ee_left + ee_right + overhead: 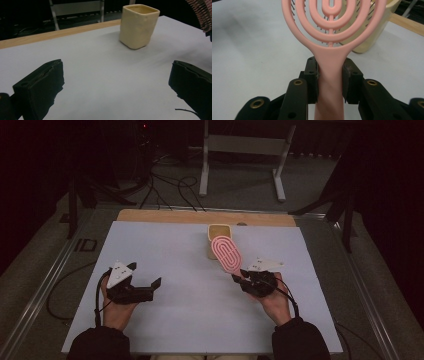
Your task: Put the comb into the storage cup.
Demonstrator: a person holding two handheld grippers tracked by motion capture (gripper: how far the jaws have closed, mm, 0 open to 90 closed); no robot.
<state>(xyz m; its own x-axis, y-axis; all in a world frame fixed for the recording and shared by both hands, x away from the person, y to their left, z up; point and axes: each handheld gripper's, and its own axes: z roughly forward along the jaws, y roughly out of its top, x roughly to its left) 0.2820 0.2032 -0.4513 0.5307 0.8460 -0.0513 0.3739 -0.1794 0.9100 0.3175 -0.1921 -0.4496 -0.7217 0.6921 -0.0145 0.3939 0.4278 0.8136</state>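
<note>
Gripping a pink vented hairbrush (329,37) by its handle, right gripper (239,275) clamped with both pads pressed flat against the handle's sides, as seen in the right gripper view. Brush head raised clear of the white table cover (190,310), long axis running straight out from the fingertips and away from the person, angled a little toward the left gripper's side. Just past the brush tip, a cream square cup (218,240), upright, mouth open upward, standing near the far edge of the cover; from above, head overlapping the cup's near wall, though whether touching or merely above it cannot be told. Judging from this, next move probably turning on one relation: cup lying dead ahead of the right fingers along the brush's own axis, so a tilt to stand the brush upright and a short carry forward should bring it over the opening. Left gripper (150,287) released, jaws spread wide with nothing between them, hovering low over bare cover; cup well ahead of those fingers and off toward the right gripper, so the right hand clearly the nearer one.
</note>
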